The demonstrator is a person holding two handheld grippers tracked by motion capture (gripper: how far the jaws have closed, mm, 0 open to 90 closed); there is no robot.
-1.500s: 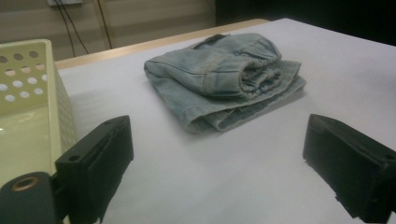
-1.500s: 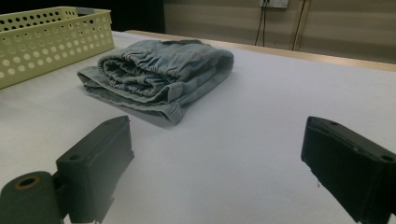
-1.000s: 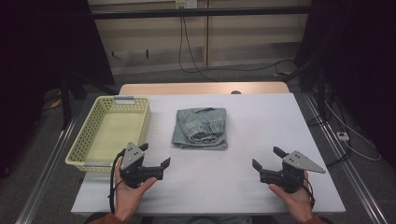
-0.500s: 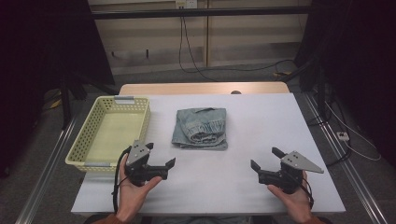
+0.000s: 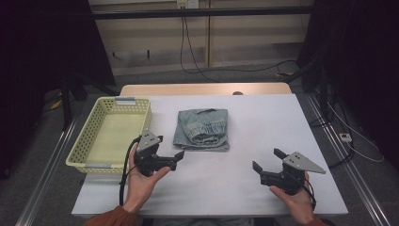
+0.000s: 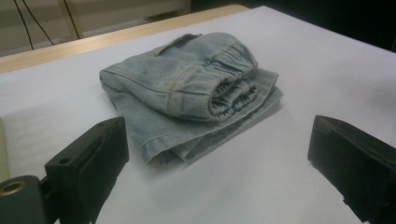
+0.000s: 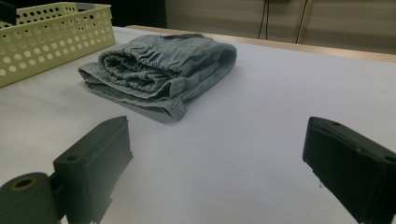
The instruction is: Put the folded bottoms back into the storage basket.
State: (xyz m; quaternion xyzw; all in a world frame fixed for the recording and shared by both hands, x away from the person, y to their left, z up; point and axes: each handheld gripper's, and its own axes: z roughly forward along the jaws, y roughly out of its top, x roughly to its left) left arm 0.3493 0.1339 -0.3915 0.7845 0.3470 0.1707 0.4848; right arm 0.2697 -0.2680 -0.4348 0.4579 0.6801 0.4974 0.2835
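Nearest the person, the left hand-held gripper [image 5: 170,151] sits low over the white desk [image 5: 263,122] with its black jaws spread wide and nothing between them; the right hand-held gripper [image 5: 267,160] rests farther off toward the right front corner, its jaws likewise apart and empty. The relation that matters lies just ahead of the left one: the folded jeans [image 5: 202,129] sit forward and slightly to its right, near but not touching, while they lie well apart from the right gripper, forward and to its left. So the left hand is clearly the nearer, and I judge that it would reach the cloth first. The bundle's long axis runs away from the person, toward the far edge of the desk. In the left gripper view the folded jeans [image 6: 189,91] show as pale, washed denim, soft and thick, with a gathered elastic band curling at the near end and stitched hems stacked below it. In the right gripper view the same rolled band [image 7: 140,63] faces the camera. Farther left stands a pale yellow plastic basket [image 5: 81,145], its walls perforated, empty.
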